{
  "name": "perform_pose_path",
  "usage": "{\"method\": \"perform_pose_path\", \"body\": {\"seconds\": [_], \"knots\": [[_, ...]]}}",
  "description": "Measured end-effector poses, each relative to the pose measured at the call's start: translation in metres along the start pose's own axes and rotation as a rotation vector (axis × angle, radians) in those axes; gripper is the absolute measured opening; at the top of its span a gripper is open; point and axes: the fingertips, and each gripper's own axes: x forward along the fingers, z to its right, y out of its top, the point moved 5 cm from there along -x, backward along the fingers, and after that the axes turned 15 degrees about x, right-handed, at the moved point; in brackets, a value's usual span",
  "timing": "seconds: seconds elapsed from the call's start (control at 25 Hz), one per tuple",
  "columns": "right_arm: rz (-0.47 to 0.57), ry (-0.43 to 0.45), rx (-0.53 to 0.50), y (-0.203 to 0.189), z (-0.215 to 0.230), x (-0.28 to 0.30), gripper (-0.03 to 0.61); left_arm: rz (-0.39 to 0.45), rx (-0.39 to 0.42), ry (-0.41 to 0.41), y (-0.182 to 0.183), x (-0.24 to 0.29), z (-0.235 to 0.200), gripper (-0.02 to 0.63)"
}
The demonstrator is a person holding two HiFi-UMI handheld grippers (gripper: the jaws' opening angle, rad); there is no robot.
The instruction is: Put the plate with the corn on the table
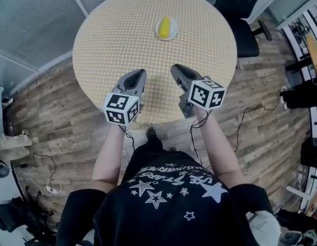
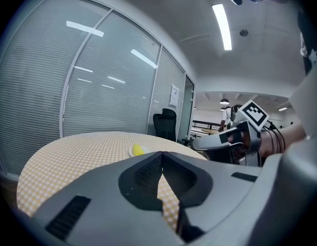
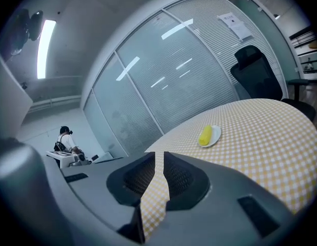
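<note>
One plate (image 1: 172, 35) with one corn cob (image 1: 164, 27) on it, sitting on the far side of the round table (image 1: 117, 40), well away from both grippers. Left gripper (image 1: 139, 74) is closed tip to tip on nothing; right gripper (image 1: 177, 68) is cracked open just a sliver, empty too.

The left gripper (image 1: 140, 73) and right gripper (image 1: 177, 67) look like matt grey plastic, with finely ribbed dark pads (image 2: 145, 173). Beneath them the table (image 1: 122, 35) wears a matt checked cloth. Ahead, a glossy plate (image 1: 173, 34) holds smooth corn (image 1: 164, 27). Behind them, the floor (image 1: 61, 117) looks like wood plank.
</note>
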Motion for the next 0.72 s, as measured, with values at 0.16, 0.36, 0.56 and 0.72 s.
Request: {"method": "perform_pose_path", "body": {"seconds": [0.16, 0.36, 0.56, 0.72], "knots": [[-0.011, 0.021, -0.017, -0.005, -0.006, -0.024, 0.058, -0.004, 0.012, -0.001, 0.008, -0.010, 0.024, 0.005], [-0.005, 0.060, -0.047, 0.000, -0.014, -0.048, 0.048, 0.016, 0.039, 0.015, 0.027, -0.019, 0.043, 0.003], [-0.005, 0.065, -0.070, -0.003, -0.017, -0.065, 0.048, 0.028, 0.061, 0.030, 0.037, -0.033, 0.060, 0.005], [0.001, 0.061, -0.078, -0.004, -0.019, -0.081, 0.048, 0.030, 0.071, 0.044, 0.042, -0.043, 0.075, 0.005]]}}
